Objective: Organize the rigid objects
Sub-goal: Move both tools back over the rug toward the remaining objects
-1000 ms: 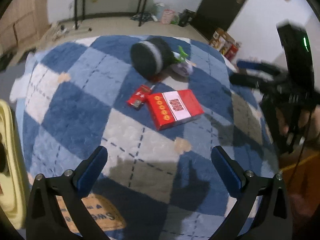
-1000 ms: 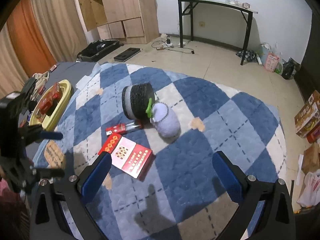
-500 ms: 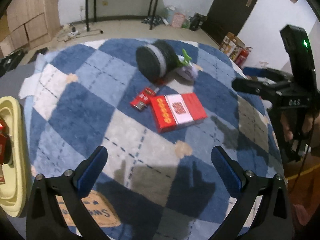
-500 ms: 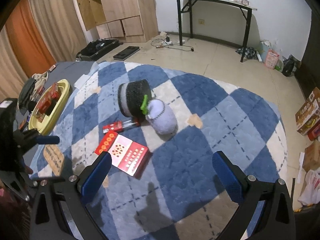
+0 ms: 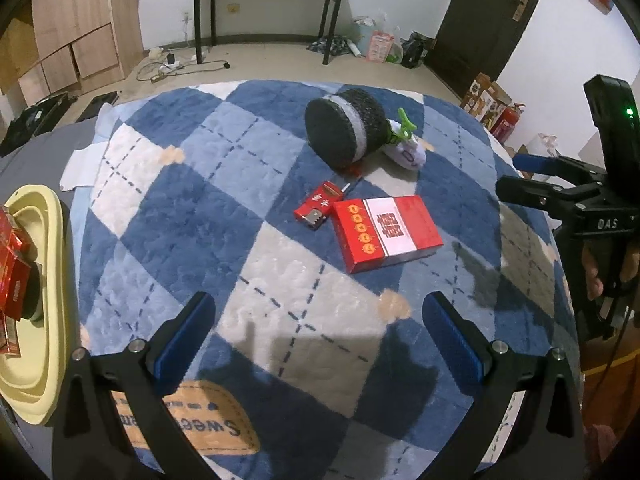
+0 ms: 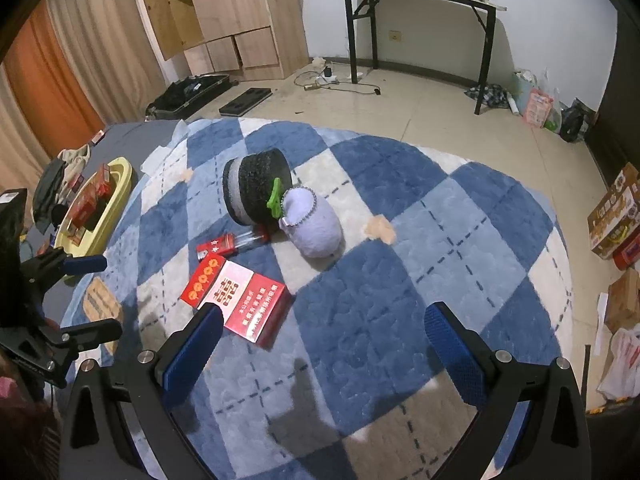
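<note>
A flat red and white box point(image 5: 387, 232) lies on the blue checked rug point(image 5: 192, 208); it also shows in the right wrist view point(image 6: 236, 304). A small red pack point(image 5: 316, 208) lies beside it, also seen from the right point(image 6: 216, 246). Behind them lie a black and grey roll point(image 5: 344, 128) and a lilac plush toy point(image 6: 316, 224). My left gripper point(image 5: 318, 336) is open and empty, above the rug in front of the box. My right gripper point(image 6: 320, 344) is open and empty; its left finger is near the box's edge.
A yellow tray point(image 5: 44, 320) with red boxes sits at the rug's left edge, also visible in the right wrist view point(image 6: 108, 200). The right gripper shows in the left view point(image 5: 560, 188); the left gripper shows in the right view point(image 6: 68, 296). Cardboard boxes point(image 6: 616, 212) stand on the floor.
The left view has swung left and the yellow tray has come into sight. The right gripper has moved closer to the red and white box. Both grippers stay open.
</note>
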The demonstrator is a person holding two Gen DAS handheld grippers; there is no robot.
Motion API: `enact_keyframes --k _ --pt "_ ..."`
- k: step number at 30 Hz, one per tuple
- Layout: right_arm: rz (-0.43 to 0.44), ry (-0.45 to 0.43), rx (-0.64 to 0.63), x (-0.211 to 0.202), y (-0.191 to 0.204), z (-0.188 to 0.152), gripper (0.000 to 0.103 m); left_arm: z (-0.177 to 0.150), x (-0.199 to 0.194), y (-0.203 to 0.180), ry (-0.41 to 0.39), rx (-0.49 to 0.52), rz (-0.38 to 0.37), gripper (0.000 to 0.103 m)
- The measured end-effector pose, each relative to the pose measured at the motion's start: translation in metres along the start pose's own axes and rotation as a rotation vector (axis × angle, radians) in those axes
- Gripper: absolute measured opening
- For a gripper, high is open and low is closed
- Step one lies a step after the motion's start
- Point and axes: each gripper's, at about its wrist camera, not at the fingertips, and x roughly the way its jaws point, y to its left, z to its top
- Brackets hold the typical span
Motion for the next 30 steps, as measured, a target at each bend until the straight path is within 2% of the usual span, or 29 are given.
enact_keyframes --k 17,23,30 --pt "0.017 0.014 0.026 0.004 -0.003 -0.003 0.103 -0.004 -0.001 0.007 0.003 -0.047 -0.007 0.103" --pt "0.023 0.016 -0.002 0.005 0.003 -0.002 0.103 -0.004 0.002 0.004 0.004 -0.050 -0.009 0.103" --pt "0.035 0.030 -0.026 0.008 0.009 -0.002 0.103 -0.009 0.009 0.004 0.047 -0.112 0.004 0.103"
